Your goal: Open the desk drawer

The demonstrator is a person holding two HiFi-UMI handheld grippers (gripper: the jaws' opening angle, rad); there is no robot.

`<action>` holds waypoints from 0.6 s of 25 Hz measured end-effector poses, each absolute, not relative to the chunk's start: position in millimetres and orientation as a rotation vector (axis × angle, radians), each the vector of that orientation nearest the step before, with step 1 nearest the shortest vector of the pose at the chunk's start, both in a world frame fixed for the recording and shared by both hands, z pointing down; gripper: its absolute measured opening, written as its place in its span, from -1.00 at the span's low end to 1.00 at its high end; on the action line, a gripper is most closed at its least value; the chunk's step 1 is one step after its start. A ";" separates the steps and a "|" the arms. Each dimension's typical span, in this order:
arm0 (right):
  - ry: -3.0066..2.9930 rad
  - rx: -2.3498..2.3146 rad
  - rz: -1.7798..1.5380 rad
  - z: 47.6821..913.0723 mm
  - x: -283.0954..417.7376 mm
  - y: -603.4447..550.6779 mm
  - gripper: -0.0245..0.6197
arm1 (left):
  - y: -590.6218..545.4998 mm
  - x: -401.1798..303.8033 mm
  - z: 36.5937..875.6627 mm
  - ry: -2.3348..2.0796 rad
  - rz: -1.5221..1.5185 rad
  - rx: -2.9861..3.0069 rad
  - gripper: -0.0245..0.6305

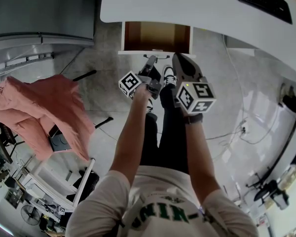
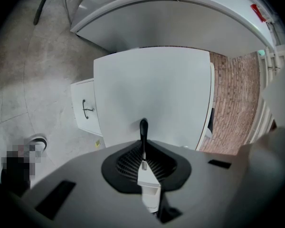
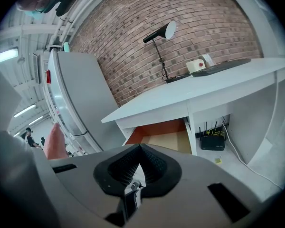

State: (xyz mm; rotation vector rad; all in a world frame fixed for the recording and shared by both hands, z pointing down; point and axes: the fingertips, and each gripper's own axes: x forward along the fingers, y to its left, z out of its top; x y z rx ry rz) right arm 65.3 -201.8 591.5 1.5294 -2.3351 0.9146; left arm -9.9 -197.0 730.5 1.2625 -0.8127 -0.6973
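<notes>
Keyboard (image 1: 262,0) sits at the far right corner of the counter (image 1: 187,4). Black desk lamp (image 3: 169,30) is at the counter's back edge, against the brick wall (image 3: 204,18). Small white box (image 3: 195,65) with a red top is just beside the lamp base. Router (image 3: 213,140) is on the floor (image 1: 108,88) under the counter. Pink jacket (image 1: 44,107) is draped over a chair (image 1: 59,141), well apart to the left.

This is an office-like workroom. At the far side a white desk (image 1: 187,6) carries a keyboard (image 1: 262,0) and a black desk lamp (image 3: 160,37), set against a brick wall (image 3: 199,23). A router (image 3: 212,141) with cables sits under the desk on the polished grey floor (image 1: 103,90). Strip lights (image 3: 4,56) run overhead, and a pink jacket (image 1: 44,107) hangs at the left.
</notes>
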 end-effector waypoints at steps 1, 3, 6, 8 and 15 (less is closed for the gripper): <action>-2.336 1.529 0.914 591.6 64.8 -201.1 -0.91 | -194.2 -10.4 730.7 -0.813 -0.696 1.261 -0.86; -2.337 1.527 0.914 592.1 64.3 -199.8 -0.91 | -190.2 -11.7 731.4 -0.816 -0.694 1.262 -0.86; -2.330 1.527 0.920 592.9 66.2 -196.1 -0.91 | -183.8 -9.6 730.2 -0.811 -0.706 1.261 -0.86; -2.328 1.527 0.920 592.6 66.6 -193.7 -0.91 | -176.8 -8.3 731.2 -0.810 -0.709 1.253 -0.86; -2.317 1.530 0.910 592.5 73.6 -191.0 -0.91 | -158.2 -9.3 732.7 -0.811 -0.708 1.241 -0.86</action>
